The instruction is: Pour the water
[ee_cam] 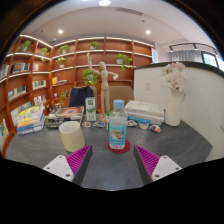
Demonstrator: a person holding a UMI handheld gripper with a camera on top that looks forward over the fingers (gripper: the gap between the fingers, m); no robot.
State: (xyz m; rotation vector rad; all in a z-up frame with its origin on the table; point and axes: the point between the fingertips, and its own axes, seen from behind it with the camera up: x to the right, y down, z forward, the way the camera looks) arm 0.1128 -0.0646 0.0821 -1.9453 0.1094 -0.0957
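Observation:
A clear plastic water bottle (pixel 117 125) with a blue label and a pale cap stands upright on a round red coaster (pixel 118 149) on the grey table (pixel 110 170). It is just beyond my fingertips, about midway between them. A pale yellow cup (pixel 72 136) stands to the bottom left of the bottle, ahead of my left finger. My gripper (pixel 112 160) is open, its purple pads (pixel 81 159) spread wide with only bare table between them. Nothing is held.
A wooden figurine (pixel 100 84) and small items stand behind the bottle. A white box (pixel 145 112) and a vase of flowers (pixel 175 95) are at the right. Stacked books (pixel 30 120) lie at the left, and wooden shelves (pixel 70 60) line the back wall.

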